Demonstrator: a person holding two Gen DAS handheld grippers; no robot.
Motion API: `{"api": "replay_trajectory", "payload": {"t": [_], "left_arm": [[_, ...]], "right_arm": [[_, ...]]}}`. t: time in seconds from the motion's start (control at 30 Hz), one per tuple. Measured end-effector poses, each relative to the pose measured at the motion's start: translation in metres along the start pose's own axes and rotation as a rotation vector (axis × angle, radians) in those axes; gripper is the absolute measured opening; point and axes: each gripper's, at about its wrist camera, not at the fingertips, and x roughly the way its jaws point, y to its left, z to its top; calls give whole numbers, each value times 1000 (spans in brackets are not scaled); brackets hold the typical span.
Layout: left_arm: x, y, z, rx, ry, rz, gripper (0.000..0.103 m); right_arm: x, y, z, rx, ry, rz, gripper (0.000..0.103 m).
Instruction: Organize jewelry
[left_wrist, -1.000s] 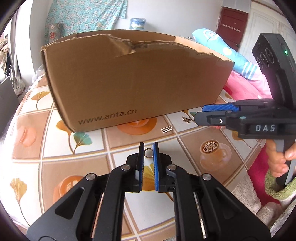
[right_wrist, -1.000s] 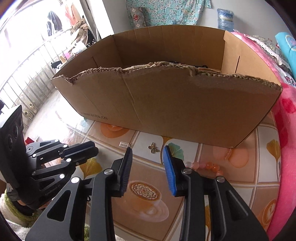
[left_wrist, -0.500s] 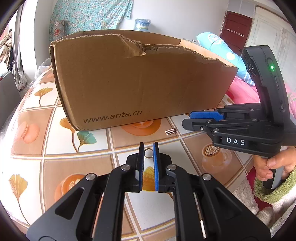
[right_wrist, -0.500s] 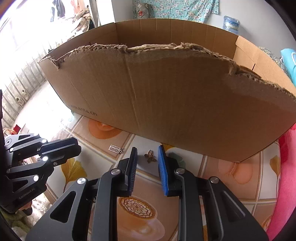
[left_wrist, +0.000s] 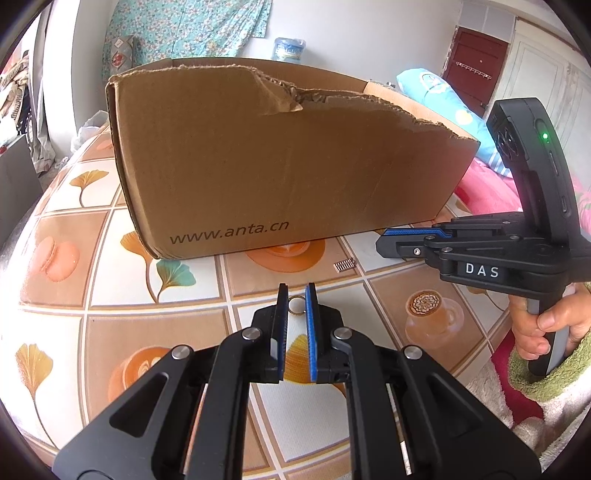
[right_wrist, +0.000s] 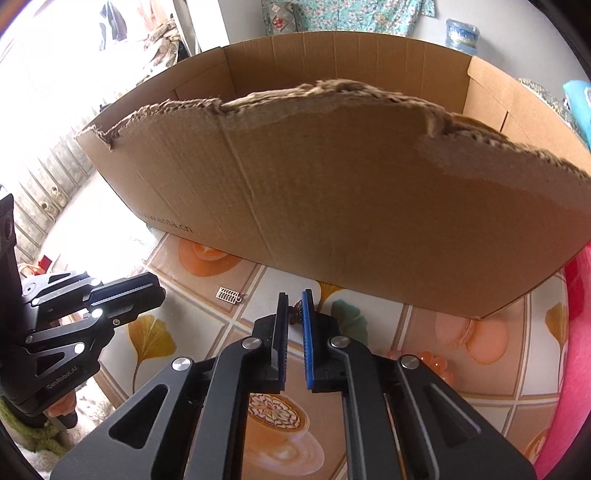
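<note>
Patterned tablecloth (left_wrist: 110, 302) under cardboard box (left_wrist: 280, 158)

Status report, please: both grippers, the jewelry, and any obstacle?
Left gripper shut on ring. Right gripper shut on small charm. Abacus charm loose on tablecloth. Cardboard box close ahead, its torn wall standing high.

Both hand-held grippers (left_wrist: 296, 295) (right_wrist: 294, 304) apparently clamped.
</note>
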Motion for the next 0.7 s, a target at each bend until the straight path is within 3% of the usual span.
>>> {"api": "replay_trajectory", "payload": {"t": [0.33, 0.7], "left_arm": [[-9, 3, -2, -7, -22, -5, 8], [-33, 3, 1, -10, -80, -16, 8]], "right_arm": [[-23, -19, -3, 101, -38, 83, 7], [-57, -34, -3, 207, -116, 250, 7]]}}
